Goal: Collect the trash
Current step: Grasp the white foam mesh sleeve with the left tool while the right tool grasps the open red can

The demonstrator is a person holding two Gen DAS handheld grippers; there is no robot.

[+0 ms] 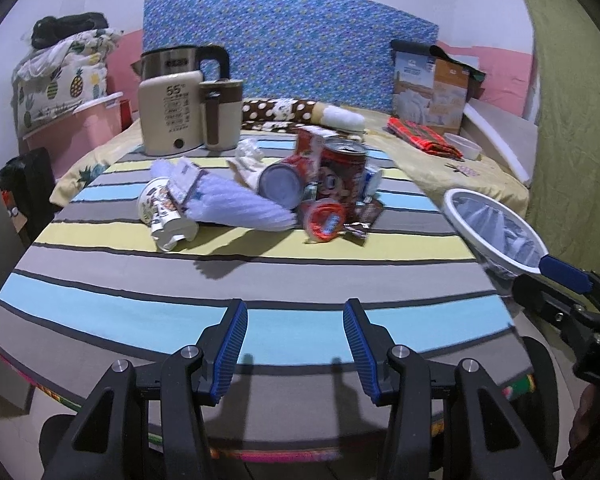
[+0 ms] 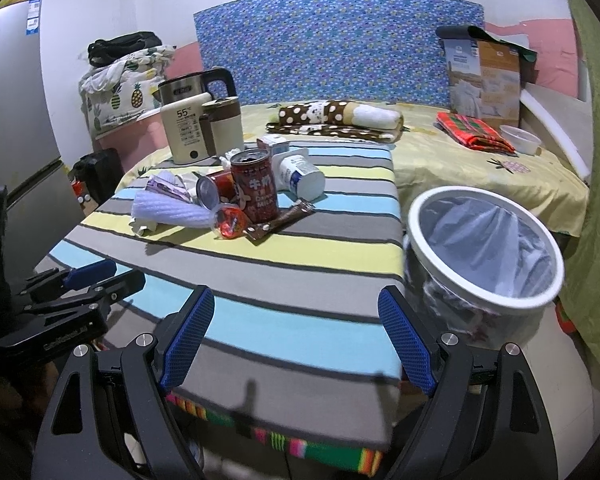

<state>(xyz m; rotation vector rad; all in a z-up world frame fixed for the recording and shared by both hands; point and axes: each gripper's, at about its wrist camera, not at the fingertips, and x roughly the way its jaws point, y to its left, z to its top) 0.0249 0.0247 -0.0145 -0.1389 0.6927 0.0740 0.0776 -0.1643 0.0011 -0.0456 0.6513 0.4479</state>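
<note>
Both tools, left tool (image 1: 295, 348) and right tool (image 2: 296, 338), gape wide w/ nothing held (low in frame), trash pile (image 2: 236, 196) mid-frame on striped desk (image 2: 300, 280), bin (image 2: 484, 248) at right.

I see the trash pile (image 2: 236, 196) on the striped cloth (image 2: 260, 280), the kettle (image 2: 192, 120) behind it, the lined bin (image 2: 484, 256) off the cloth's right edge
</note>
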